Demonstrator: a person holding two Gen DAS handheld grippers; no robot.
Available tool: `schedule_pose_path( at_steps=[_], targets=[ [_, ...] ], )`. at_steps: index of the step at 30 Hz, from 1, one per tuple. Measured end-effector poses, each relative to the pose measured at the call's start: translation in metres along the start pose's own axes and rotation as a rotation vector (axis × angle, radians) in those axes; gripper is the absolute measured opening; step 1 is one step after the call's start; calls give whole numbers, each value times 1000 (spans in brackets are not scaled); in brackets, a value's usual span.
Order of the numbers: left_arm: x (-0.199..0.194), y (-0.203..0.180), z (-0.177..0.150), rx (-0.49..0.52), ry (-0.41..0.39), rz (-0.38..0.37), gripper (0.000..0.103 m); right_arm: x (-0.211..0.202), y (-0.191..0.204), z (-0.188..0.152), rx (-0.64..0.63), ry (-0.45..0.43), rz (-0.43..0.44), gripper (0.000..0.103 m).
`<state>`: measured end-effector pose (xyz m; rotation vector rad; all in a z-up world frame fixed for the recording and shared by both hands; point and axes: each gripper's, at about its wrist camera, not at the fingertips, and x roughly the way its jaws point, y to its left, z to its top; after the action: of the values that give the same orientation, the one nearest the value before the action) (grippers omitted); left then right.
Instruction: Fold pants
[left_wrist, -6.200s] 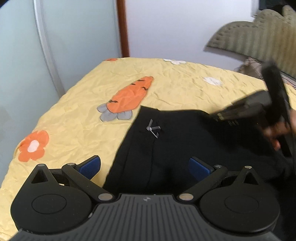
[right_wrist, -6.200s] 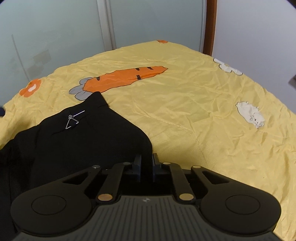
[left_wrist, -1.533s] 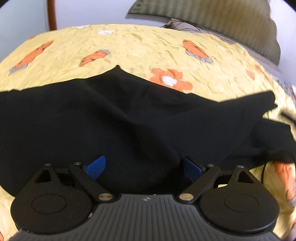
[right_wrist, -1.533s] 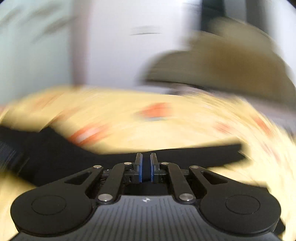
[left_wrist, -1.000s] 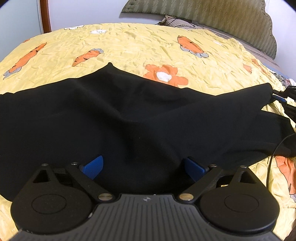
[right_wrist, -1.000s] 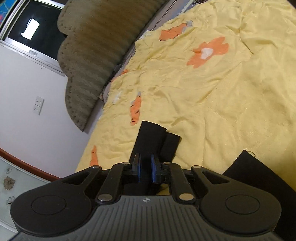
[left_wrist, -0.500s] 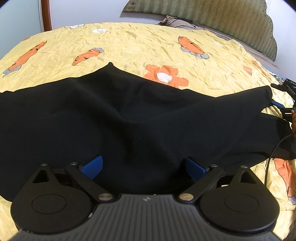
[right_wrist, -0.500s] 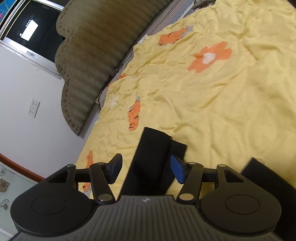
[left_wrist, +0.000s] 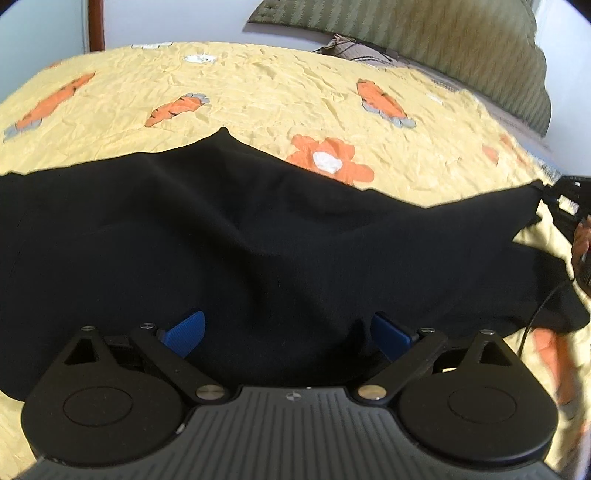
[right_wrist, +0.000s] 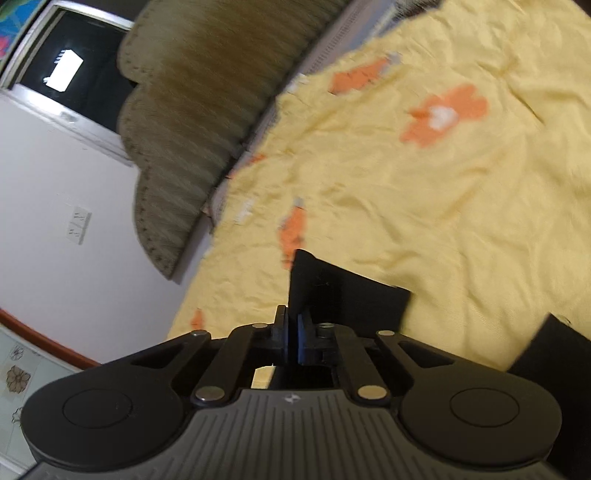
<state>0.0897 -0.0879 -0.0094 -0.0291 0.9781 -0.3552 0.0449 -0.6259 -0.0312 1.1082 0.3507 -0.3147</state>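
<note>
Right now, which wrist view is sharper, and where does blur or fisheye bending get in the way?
Left wrist view: sharp on the black fabric pants; the yellow carrot-print bedspread bows with fisheye curvature, and the far right edge smears. Right wrist view: motion blur softens the bedspread and the green padded headboard; the right gripper stays crisp.

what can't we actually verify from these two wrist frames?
- Waist end of the black pants: cut off by the left wrist view's left edge.
- Right gripper in that view: tiny at the right rim.
- Fabric under the left gripper: hidden by its body.
- Bedspread print, right wrist view: motion-blurred.
</note>
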Motion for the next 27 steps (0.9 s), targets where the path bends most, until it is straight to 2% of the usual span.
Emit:
schedule_pose_path(
  at_steps=[3,5,8,10,12,16,17,20,22,27],
  targets=[
    [-3,5,6,-51,-11,-20,97,-4,29,10,-21,3,59,4],
    [-5,6,10,-67,-21,-18,97,-13,56,15,-34,-4,142,4],
    [-13,3,15,-60,-41,-26,97,-51,96,19,-110,-67,263,4],
    [-18,0,18,-44,-57,-28,97,-81,100,19,-120,-111,298,4],
    [-20,-2,21,-30,-61,-34,97,-106,83,18,-101,-135,267,4],
    [-17,-3,20,-12,-53,-39,97,-137,16,8,-38,-155,68,4],
    [-15,-3,20,-10,-47,-36,97,-139,-4,6,-5,-143,16,4],
    [-9,-4,19,-7,-24,-41,97,-136,-49,-4,123,-93,-64,4],
    [-9,-4,18,-2,-20,-39,96,-142,-56,-10,118,-95,-77,4],
    [-16,-3,17,10,-39,-30,97,-176,-56,-16,92,-140,-45,4]
  ],
)
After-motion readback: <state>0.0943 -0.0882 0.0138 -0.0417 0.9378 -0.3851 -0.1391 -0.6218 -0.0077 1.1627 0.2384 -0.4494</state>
